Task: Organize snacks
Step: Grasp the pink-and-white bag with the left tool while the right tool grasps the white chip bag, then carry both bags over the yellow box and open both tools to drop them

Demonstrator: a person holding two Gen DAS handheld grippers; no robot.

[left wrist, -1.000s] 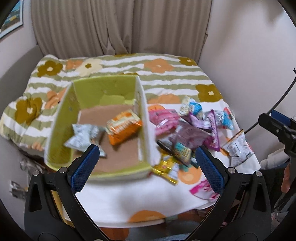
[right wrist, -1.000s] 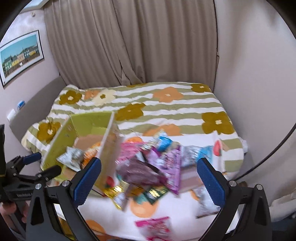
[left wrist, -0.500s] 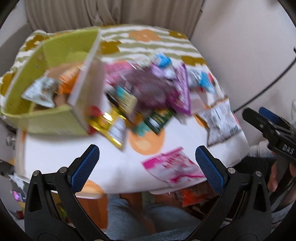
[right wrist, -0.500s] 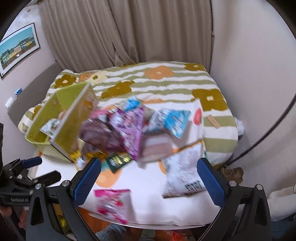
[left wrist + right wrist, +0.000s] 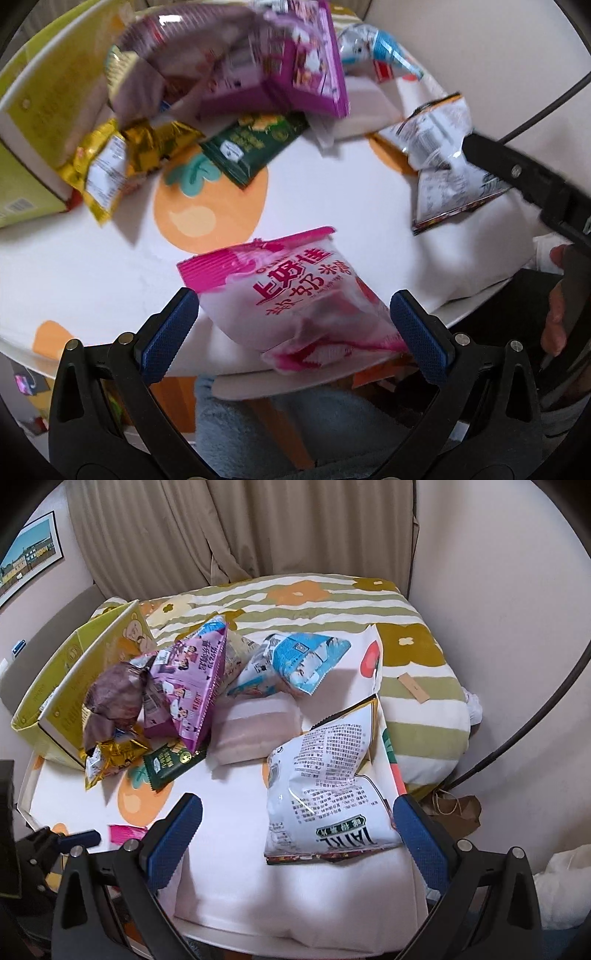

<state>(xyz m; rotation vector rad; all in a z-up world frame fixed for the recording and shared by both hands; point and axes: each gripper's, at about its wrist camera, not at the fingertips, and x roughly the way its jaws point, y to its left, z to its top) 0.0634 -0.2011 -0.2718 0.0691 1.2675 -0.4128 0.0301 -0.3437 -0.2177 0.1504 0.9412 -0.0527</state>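
A: Which packet goes first?

B: The pink bag (image 5: 295, 295). It lies at the near edge of the table (image 5: 92, 266), partly over the rim, and the left gripper (image 5: 293, 325) hangs right at it with its fingers (image 5: 168, 332) wide apart, one each side, neither touching as far as I can tell.

A: So just close?

B: I'd go lower first. The bag is puffy and slick by the look of it; pinch the air pocket and it may squirt out and off the edge. Better to take the flat crimped seam (image 5: 255, 251), or squeeze across the middle slowly until the film bunches.

A: And the right one?

B: The right gripper (image 5: 295, 830) is empty too, fingers (image 5: 173, 834) spread, over the white bag (image 5: 325, 786) lying flat near the table's right side. That one is wide; I'd take it by a corner, not across the belly.

A: Where do they go?

B: The green box (image 5: 62, 686) at the far left, I judge. It stands on the table with the pile leaning on its side: a purple bag (image 5: 192, 679), a brown one (image 5: 110, 698), a gold packet (image 5: 114, 753) and a dark green sachet (image 5: 170, 760) against it.

A: Any risk on the way?

B: Carrying the pink bag low would sweep that heap. Lift clear, cross above it, and let go inside the walls, not over the rim.
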